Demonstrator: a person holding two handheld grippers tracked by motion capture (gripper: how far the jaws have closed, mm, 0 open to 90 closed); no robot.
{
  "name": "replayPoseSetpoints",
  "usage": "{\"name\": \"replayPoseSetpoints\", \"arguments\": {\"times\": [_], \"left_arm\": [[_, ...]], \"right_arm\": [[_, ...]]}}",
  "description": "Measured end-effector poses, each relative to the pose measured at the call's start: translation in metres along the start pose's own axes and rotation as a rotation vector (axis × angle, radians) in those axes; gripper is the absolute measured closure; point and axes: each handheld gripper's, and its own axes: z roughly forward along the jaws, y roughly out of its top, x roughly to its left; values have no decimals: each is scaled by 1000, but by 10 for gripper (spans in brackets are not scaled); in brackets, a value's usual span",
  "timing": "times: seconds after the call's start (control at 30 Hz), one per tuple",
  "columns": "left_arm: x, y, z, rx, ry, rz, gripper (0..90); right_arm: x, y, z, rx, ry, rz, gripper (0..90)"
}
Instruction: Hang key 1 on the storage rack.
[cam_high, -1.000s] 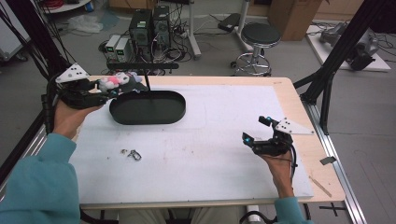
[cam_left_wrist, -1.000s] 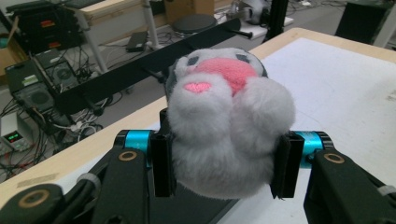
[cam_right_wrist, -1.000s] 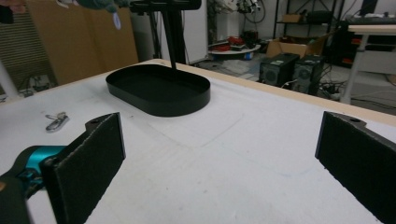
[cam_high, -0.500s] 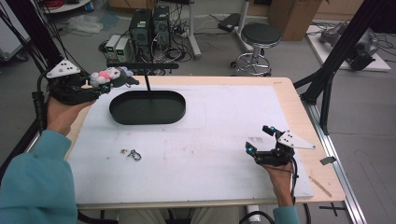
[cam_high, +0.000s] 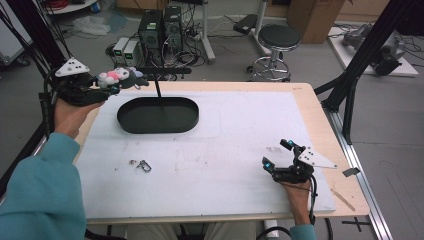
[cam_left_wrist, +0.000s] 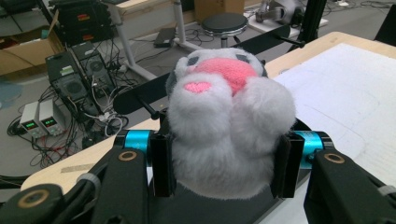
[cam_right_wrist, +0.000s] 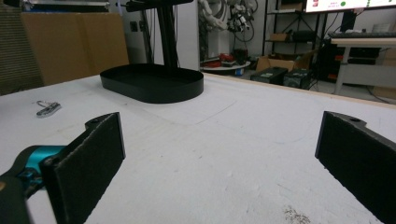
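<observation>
Two jaws of the left gripper (cam_high: 107, 86) clamp a plush toy (cam_left_wrist: 224, 121), held aloft just left of the black oval tray (cam_high: 158, 115). Best lowered squarely over the tray, clear of its upright post. Right gripper (cam_high: 280, 156) hovers open-jawed over the worktop (cam_high: 225, 150).

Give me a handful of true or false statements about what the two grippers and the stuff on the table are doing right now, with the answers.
1. The left gripper is shut on the plush toy. True.
2. The plush toy lies inside the black oval tray. False: it is held in the air beyond the table's far left corner, apart from the tray.
3. The right gripper is open with nothing between its jaws. True.
4. The small metal clip is in the right gripper. False: it lies on the white mat, nearer the left side.
5. A black post with a crossbar rises from the tray. True.
</observation>
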Motion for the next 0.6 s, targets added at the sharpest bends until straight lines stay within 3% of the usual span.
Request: {"name": "replayPoseSetpoints", "arguments": {"times": [0.37, 0.6], "left_arm": [[2, 12, 9, 14, 18, 22, 533], [3, 18, 14, 7, 20, 15, 533]], "right_arm": [[0, -3, -2, -21, -25, -7, 6], [-1, -6, -3, -31, -26, 2, 6]]}}
